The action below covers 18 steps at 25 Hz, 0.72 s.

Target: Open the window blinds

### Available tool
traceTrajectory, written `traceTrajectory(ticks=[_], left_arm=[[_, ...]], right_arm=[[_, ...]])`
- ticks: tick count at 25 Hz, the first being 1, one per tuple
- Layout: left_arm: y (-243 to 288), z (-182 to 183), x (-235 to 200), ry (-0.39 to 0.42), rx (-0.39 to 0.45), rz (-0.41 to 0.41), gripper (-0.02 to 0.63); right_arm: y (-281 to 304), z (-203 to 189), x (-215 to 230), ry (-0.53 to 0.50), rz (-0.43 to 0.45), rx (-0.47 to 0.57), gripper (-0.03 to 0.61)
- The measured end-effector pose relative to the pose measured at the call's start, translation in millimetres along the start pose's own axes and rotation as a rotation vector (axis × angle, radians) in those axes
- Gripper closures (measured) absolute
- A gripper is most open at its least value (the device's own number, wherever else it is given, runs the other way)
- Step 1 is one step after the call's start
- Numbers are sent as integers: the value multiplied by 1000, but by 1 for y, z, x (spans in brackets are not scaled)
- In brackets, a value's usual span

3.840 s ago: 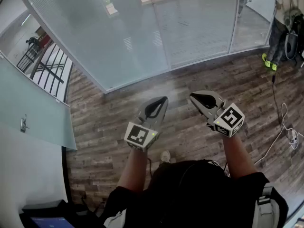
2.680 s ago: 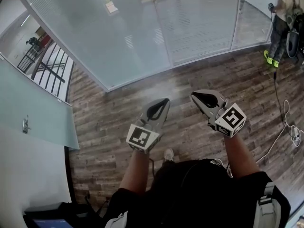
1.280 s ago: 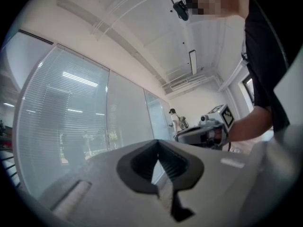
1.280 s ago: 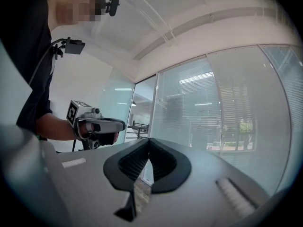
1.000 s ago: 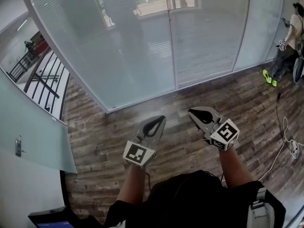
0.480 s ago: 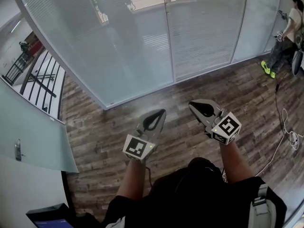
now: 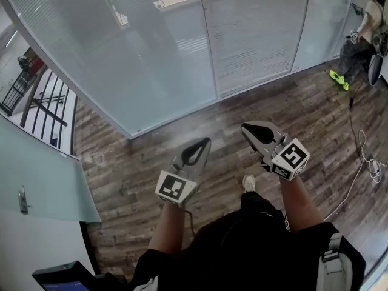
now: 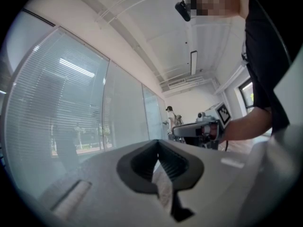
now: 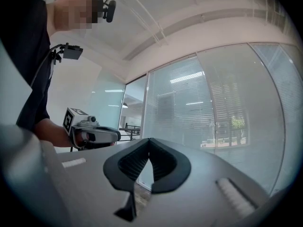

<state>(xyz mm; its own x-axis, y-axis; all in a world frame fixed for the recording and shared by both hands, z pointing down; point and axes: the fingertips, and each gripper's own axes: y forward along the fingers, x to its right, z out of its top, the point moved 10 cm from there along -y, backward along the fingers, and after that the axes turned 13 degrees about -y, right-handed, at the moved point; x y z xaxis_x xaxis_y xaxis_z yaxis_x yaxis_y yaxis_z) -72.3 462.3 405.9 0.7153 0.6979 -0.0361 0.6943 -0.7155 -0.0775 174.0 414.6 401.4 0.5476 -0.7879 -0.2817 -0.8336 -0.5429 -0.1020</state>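
Our left tongs (image 7: pixel 204 143) and right tongs (image 7: pixel 247 130) were pressed together, empty, over the brown wood-plank floor (image 7: pixel 121 162), facing the white slatted window blinds (image 7: pixel 151 59).

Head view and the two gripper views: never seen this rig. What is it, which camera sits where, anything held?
No robot: a person holds a two-jaw gripper in each hand. The head view is shot from their head, looking down at the left gripper and right gripper above a wooden floor. The other two views are shot from each gripper, looking along its jaws. Both pairs of jaws are together, with nothing between them. Ahead is a glass wall with lowered blinds, not yet touched. A second person stands at far right.
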Motion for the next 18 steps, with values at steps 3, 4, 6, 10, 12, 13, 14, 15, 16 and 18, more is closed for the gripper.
traceTrajectory(ticks=[3, 4, 6, 10, 12, 13, 14, 15, 16, 18], left_arm=[[10, -2, -7, -6, -14, 3, 609], [14, -2, -8, -14, -24, 5, 609], [21, -6, -11, -28, -29, 7, 609], [39, -10, -22, -8, -23, 18, 609], [48, -6, -24, -15, -37, 27, 609], [52, -3, -24, -24, -50, 33, 609], [56, 0, -26, -30, -59, 38, 609], [60, 1, -28, -31, -62, 43, 609], [65, 0, -30, -30, -61, 49, 609], [74, -4, -36, -19, -47, 61, 609]], right_arm=[[7, -6, 11, 5, 3, 3, 572], [9, -9, 14, 6, 7, 1, 572], [13, -13, 21, 10, 14, 1, 572], [22, -14, 40, 18, 27, 17, 572], [24, -20, 52, 6, 36, 13, 572], [25, -22, 57, -4, 40, 9, 572], [27, -24, 63, -11, 43, 9, 572], [29, -25, 69, -14, 46, 9, 572], [30, -26, 75, -15, 50, 11, 572], [34, -28, 87, -14, 61, 21, 572]])
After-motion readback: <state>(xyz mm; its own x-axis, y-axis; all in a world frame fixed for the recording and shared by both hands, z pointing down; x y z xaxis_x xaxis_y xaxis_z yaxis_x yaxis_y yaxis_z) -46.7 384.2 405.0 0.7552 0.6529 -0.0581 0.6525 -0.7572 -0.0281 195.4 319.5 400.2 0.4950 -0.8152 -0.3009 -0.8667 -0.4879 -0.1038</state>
